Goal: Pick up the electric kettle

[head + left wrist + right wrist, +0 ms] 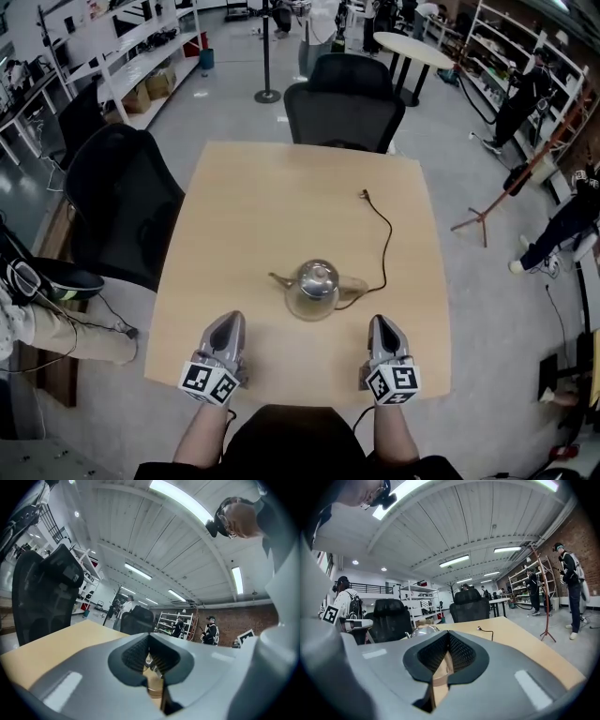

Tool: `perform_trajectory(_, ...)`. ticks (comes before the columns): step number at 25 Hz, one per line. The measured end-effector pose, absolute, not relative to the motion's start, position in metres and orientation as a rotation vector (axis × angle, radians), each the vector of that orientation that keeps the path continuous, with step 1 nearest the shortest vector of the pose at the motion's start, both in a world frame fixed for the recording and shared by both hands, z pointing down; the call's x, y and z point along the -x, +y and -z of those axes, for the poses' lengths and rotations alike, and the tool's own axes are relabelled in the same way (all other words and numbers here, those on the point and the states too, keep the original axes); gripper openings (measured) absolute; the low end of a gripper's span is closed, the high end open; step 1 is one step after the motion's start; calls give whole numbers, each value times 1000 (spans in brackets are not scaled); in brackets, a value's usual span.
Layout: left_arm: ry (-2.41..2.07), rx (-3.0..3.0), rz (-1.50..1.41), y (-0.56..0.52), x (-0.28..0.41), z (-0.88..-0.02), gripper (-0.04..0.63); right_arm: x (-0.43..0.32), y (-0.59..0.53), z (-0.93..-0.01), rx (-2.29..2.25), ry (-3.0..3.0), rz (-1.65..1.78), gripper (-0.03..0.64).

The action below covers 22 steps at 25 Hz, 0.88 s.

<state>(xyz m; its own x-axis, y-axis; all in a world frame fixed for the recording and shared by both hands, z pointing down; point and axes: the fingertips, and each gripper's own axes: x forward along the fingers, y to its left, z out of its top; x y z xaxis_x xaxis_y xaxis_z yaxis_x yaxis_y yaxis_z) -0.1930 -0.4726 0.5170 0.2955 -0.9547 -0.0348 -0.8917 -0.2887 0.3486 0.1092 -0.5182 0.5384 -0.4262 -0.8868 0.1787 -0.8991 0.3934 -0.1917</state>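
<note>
A shiny metal electric kettle (pixel 313 289) with a domed lid and a spout to the left stands on the light wooden table (pixel 281 206), near its front half. A black cord (pixel 382 246) runs from the kettle toward the table's far right. My left gripper (pixel 228 330) is shut and empty, short of the kettle on its left. My right gripper (pixel 382 330) is shut and empty, short of the kettle on its right. In the right gripper view the kettle's lid (pixel 423 630) peeks over the jaws, left of centre. The left gripper (pixel 150 660) and right gripper (pixel 446 660) show closed jaws.
Black office chairs stand at the table's far side (pixel 345 98) and left side (pixel 117 202). A round white table (pixel 412 49) and shelving (pixel 122 56) lie beyond. People stand at the right (pixel 562 225), near a wooden stand (pixel 506 192).
</note>
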Motion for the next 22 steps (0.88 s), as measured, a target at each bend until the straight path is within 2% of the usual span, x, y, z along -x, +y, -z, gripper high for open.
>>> perform_trajectory(4, -1664, -2274, 292, -470, 188, -531, -2, -113, -525, -557, -1650, -2512, -409, 3)
perform_trajectory(13, -1626, -2218, 228, -492, 182, -552, -2, -98, -532, -583, -1564, -2436, -473, 107)
perform_trajectory(17, -1660, -2204, 219, -504, 181, -550, 5, -97, -538, -588, -1551, -2407, -505, 132)
perform_trajectory(19, -1673, -2197, 225, -509, 181, -551, 16, -95, -541, -593, -1539, -2398, -514, 134)
perform_trajectory(22, -1669, -2184, 218, -515, 178, -556, 115, -93, -544, -600, -1528, -2379, -513, 147)
